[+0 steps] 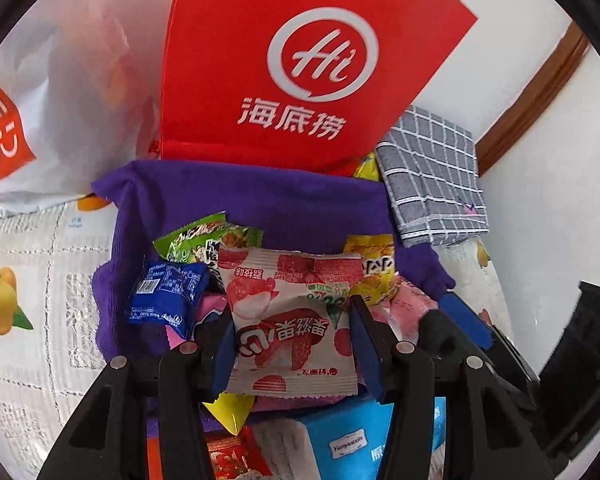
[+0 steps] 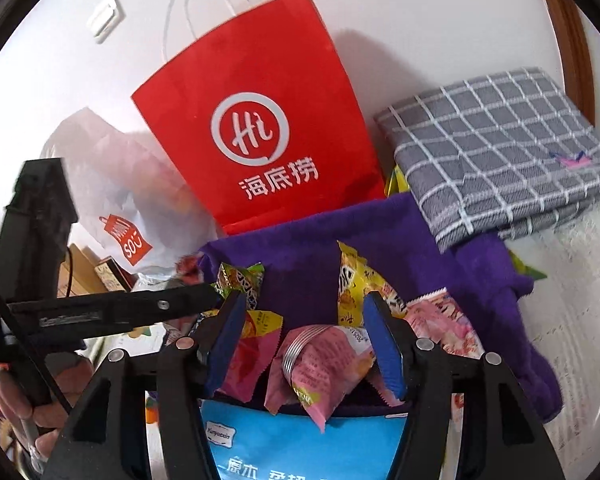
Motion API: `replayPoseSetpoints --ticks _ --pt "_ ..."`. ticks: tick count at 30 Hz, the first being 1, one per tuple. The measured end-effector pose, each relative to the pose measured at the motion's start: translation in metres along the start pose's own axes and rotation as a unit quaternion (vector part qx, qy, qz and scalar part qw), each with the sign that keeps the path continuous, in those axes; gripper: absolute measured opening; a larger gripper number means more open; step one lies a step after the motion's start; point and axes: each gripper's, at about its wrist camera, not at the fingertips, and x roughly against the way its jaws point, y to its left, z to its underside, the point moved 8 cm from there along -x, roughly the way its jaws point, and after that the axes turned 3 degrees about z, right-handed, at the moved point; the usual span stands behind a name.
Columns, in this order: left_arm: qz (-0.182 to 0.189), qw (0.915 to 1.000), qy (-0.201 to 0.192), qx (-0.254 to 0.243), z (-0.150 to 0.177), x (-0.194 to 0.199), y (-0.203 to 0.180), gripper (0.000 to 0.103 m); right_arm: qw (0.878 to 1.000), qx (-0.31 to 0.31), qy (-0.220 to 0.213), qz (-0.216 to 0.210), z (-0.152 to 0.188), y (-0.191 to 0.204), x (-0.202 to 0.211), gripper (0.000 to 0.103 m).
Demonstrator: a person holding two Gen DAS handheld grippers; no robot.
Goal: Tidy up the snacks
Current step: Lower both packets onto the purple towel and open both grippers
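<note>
The left tool (image 1: 292, 344) grips a white and red lychee candy packet (image 1: 290, 320) by its two side edges, holding it above the pile of snacks (image 1: 204, 276) on a purple cloth (image 1: 260, 200). The packet's print is Chinese and reads upside down. Beside it lie a blue packet (image 1: 166, 292) with a barcode, a green packet (image 1: 208, 240) and a yellow packet (image 1: 370, 268).

The right tool (image 2: 304, 344) stands part open around a pink packet (image 2: 324, 364) with small print; its pads do not press on it. A yellow packet (image 2: 354, 284) stands just behind.

Behind the cloth leans a red paper bag (image 2: 260, 140) with a white circle logo reading "Hi" and the characters 海底捞. To its left sits a white plastic bag (image 1: 40, 120) with an orange label whose letters read partly as "MINISO". A grey checked towel (image 2: 500, 148) lies folded at the right. Near the camera is a blue tissue pack (image 2: 300, 440) labelled "Yunyuexin". The bench (image 1: 32, 264) wears a lace cover printed with yellow fruit
</note>
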Motion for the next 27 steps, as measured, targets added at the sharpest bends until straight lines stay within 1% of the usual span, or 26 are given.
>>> replayPoseSetpoints --ticks 5,8,9,10,12,17,21,24,25,27 --pt "0.003 0.9999 -0.005 0.012 0.000 -0.004 0.002 0.050 1.000 0.009 0.008 -0.010 0.003 0.005 -0.001 0.060" --pt "0.008 0.9995 -0.014 0.026 -0.003 -0.003 0.005 0.050 1.000 0.016 0.010 -0.007 0.004 0.007 -0.002 0.060" --pt "0.009 0.9994 -0.013 0.029 -0.003 -0.003 0.005 0.051 1.000 0.018 0.010 -0.006 0.004 0.007 -0.003 0.060" --pt "0.009 0.9994 -0.011 0.031 -0.003 -0.003 0.006 0.055 1.000 0.018 0.010 -0.006 0.005 0.008 -0.003 0.060" --pt "0.005 0.9994 -0.010 0.032 -0.004 -0.001 0.008 0.060 1.000 0.019 0.010 -0.006 0.005 0.008 -0.003 0.060" --pt "0.001 0.9991 -0.021 0.036 -0.008 0.006 0.010 0.061 1.000 0.022 0.011 -0.005 0.005 0.008 -0.004 0.060" --pt "0.006 0.9987 -0.042 0.029 -0.013 0.017 0.007 0.068 1.000 0.025 0.010 -0.005 0.006 0.009 -0.004 0.060" --pt "0.016 0.9977 -0.061 0.024 -0.017 0.030 0.003 0.071 1.000 0.029 0.009 -0.004 0.006 0.009 -0.003 0.060" --pt "0.017 0.9975 -0.065 0.022 -0.018 0.033 0.002 0.073 1.000 0.030 0.008 -0.005 0.006 0.010 -0.002 0.060" --pt "0.013 0.9972 -0.072 0.016 -0.021 0.038 0.000 0.074 0.999 0.033 0.004 -0.005 0.006 0.010 0.000 0.060"
